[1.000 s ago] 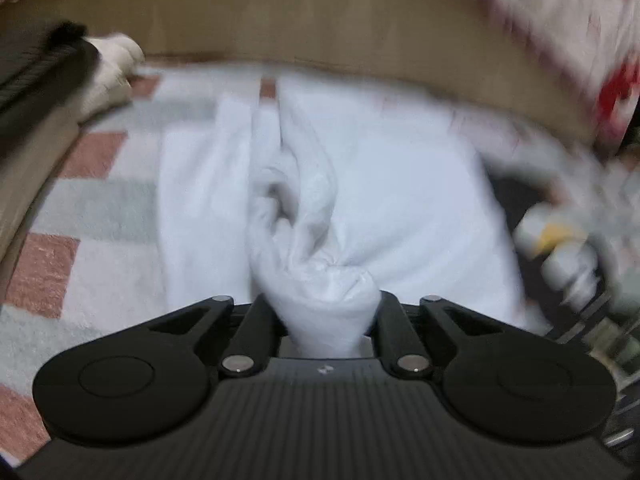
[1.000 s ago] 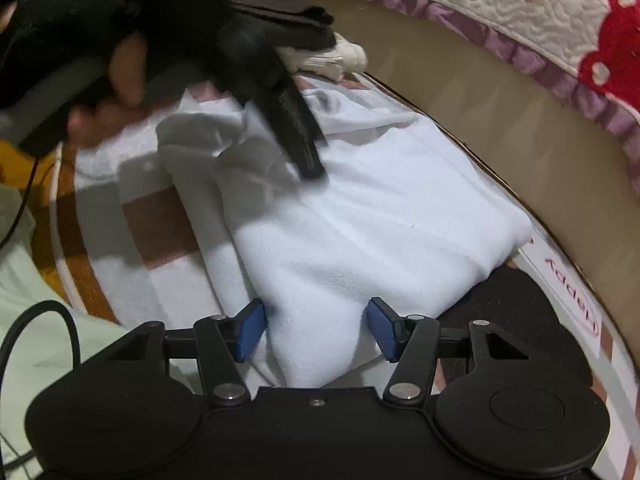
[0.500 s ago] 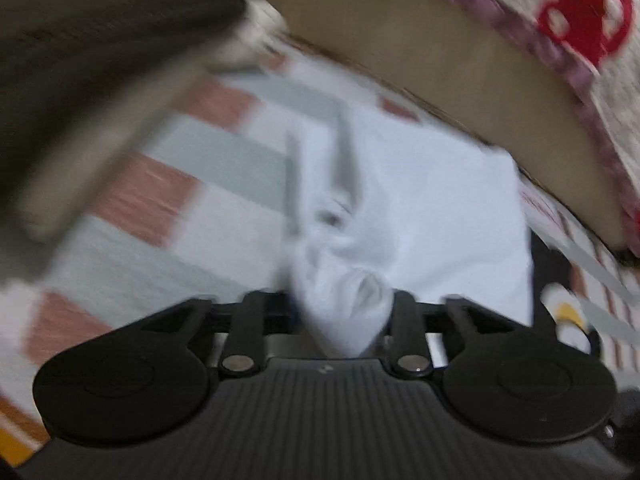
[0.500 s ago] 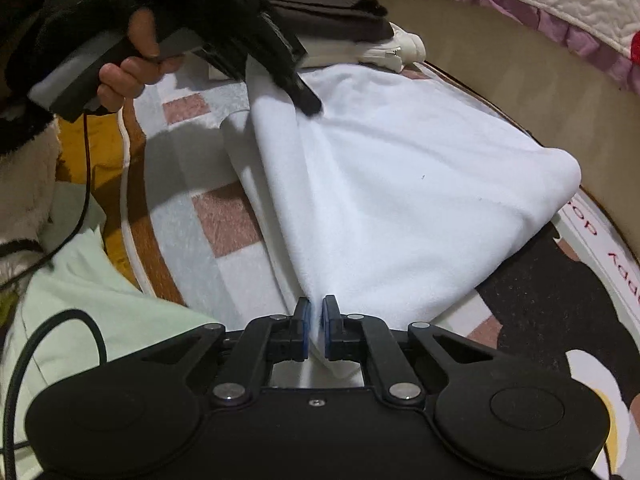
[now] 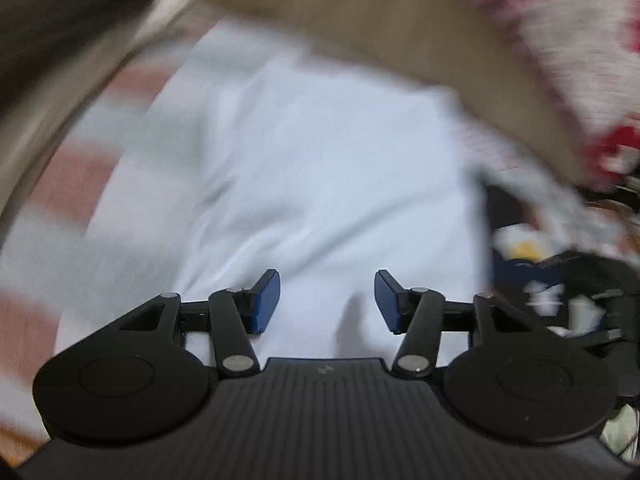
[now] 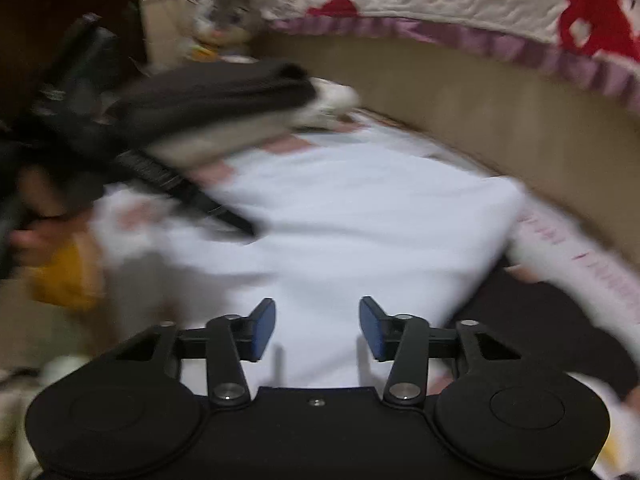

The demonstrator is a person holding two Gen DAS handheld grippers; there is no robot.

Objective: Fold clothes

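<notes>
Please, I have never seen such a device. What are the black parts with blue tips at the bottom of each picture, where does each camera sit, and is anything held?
There is no robot here: a person holds one hand-operated two-finger gripper in each hand, and a wide-angle camera on each gripper looks forward along its fingers. One picture comes from the left gripper, the other from the right gripper. Both look down on a folded white fleece garment that lies on a checked pink, grey and white blanket. The jaws of both have just been opening. Their blue pads stand apart over the cloth without pinching it, so nothing is held. In the right picture, the left gripper reaches in from the left side.
</notes>
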